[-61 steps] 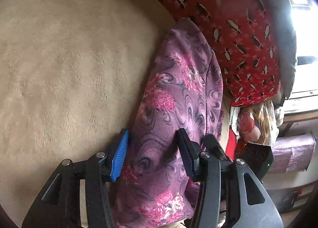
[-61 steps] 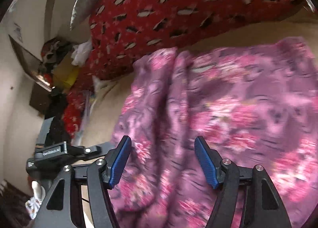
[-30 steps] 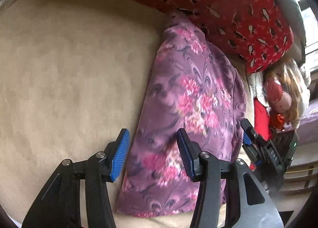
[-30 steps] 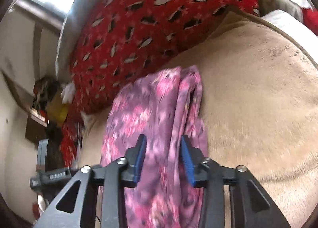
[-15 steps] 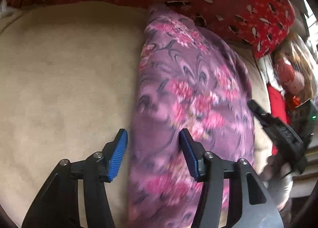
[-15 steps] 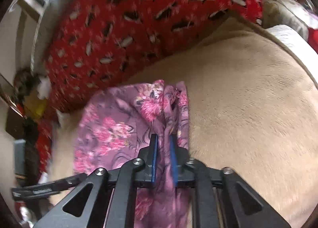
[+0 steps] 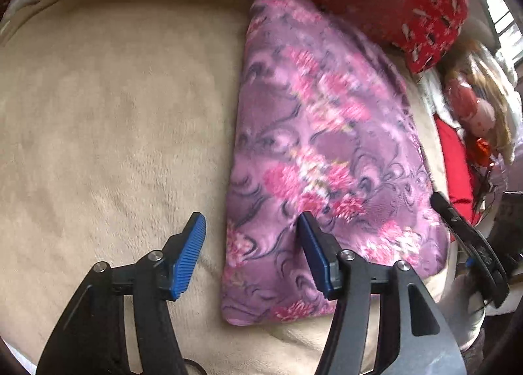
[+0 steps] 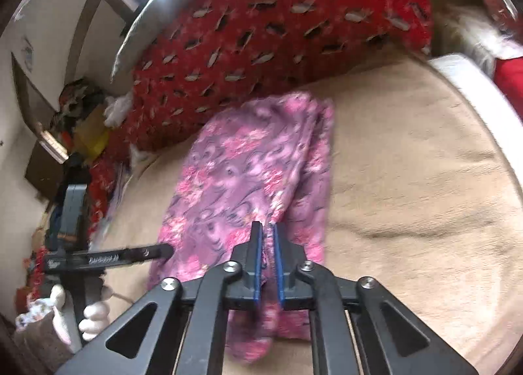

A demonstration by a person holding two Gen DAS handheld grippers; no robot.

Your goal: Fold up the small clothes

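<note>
Right gripper [image 8: 267, 242], pinching the purple garment's [image 8: 248, 166] near edge beside the red cushion [image 8: 278, 22]: we advise lifting evenly.

black claw [image 7: 250, 252] frames, ribbed blue pads [image 7: 191, 252], silver screws [image 8: 231, 266], white glove [image 8: 94, 316]

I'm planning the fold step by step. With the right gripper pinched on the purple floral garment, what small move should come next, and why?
Probably close the left gripper on the long edge of the purple floral garment. Its jaws are open and straddle that edge, while the right gripper is shut on a ridge of the cloth. Two grips would let the garment be lifted evenly off the beige blanket.
</note>
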